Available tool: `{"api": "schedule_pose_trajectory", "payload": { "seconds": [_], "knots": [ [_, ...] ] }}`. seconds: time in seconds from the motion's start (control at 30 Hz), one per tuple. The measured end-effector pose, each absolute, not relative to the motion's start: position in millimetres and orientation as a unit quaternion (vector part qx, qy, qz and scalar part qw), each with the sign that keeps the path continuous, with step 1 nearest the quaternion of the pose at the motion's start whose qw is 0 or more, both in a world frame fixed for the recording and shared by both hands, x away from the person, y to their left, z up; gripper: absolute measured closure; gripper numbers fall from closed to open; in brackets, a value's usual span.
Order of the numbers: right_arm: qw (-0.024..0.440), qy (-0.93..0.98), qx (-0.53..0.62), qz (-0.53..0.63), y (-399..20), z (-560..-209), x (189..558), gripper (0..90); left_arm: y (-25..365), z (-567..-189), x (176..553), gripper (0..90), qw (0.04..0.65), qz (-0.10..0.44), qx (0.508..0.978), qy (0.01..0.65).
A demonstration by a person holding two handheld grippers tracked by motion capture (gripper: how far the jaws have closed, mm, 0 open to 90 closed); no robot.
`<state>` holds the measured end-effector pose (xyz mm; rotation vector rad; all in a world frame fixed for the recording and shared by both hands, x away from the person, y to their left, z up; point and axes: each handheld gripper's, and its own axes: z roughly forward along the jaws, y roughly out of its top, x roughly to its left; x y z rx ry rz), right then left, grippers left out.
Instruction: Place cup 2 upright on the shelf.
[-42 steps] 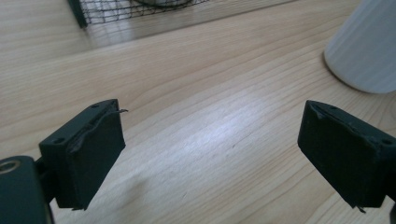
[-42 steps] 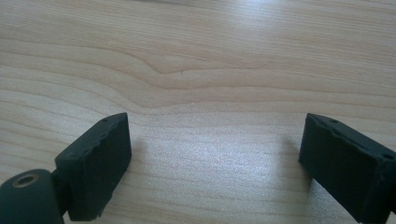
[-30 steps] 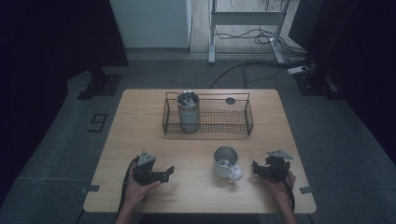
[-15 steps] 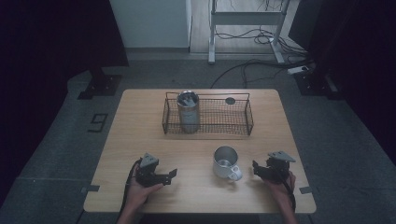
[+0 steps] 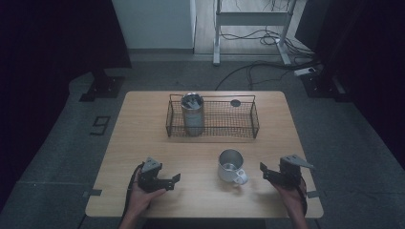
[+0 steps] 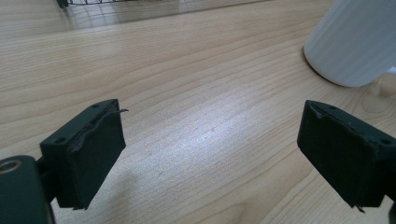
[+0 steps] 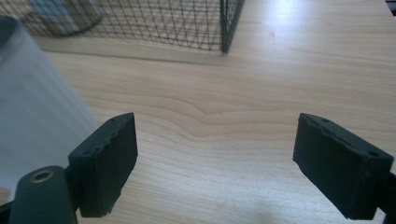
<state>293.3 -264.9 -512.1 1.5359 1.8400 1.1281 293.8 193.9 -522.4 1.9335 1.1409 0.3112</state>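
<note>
Mug [image 5: 230, 166] stands between 2 open grippers, untouched.

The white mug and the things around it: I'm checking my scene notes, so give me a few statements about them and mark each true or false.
1. The white mug stands upright on the table, outside the wire basket. True.
2. The metal tumbler lies on its side in front of the basket. False: it stands upright inside the basket, at its left end.
3. The right gripper is clamped on the mug. False: its jaws are open with only bare tabletop between them, and the mug sits to one side.
4. The left gripper has open jaws with nothing between them. True.
5. The mug is between the two grippers in the high view. True.
</note>
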Motion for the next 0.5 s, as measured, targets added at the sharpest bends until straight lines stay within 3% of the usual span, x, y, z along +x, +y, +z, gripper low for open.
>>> {"api": "schedule_pose_trajectory", "payload": {
  "seconds": [0.5],
  "knots": [
    [0.248, 0.673, 0.518, 0.466, -245.8, -478.1, 273.7, 13.3, 195.4, -521.2, 294.0, 8.9, 0.433, 0.12, 0.765, 0.461]
  ]
}}
